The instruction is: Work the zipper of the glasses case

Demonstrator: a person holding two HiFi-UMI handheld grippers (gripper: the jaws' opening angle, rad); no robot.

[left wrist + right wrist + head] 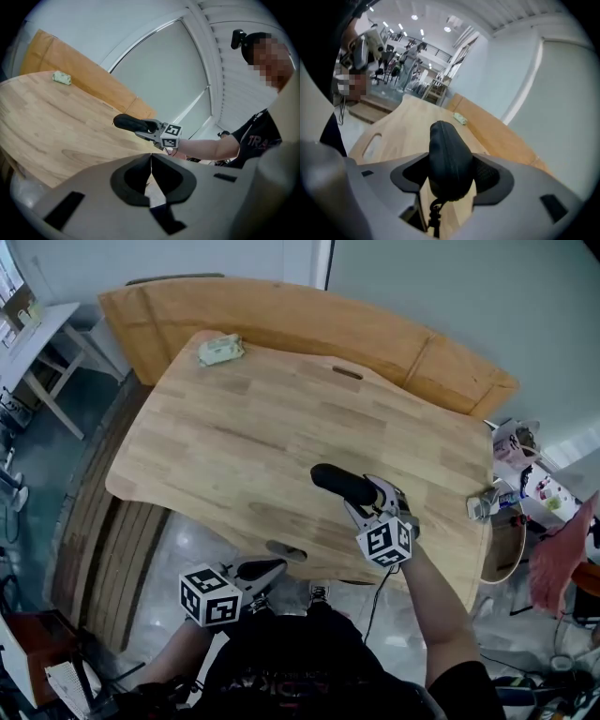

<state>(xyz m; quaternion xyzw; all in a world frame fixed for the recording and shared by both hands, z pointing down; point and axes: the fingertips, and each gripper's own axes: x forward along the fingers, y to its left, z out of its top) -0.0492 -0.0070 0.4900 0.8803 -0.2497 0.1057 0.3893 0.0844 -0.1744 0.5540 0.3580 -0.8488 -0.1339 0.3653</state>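
The black glasses case is held just above the wooden table, near its front right part. My right gripper is shut on one end of the case, and the other end points left. In the right gripper view the case fills the gap between the jaws, its zipper line runs along the top, and the zipper pull dangles below. My left gripper hovers off the table's front edge, below and left of the case. Its jaws are shut with nothing between them. From there the case shows ahead.
A small pale green object lies at the table's far left corner. A second wooden board leans behind the table. Slots are cut in the tabletop at the back and front. Cluttered items stand at the right.
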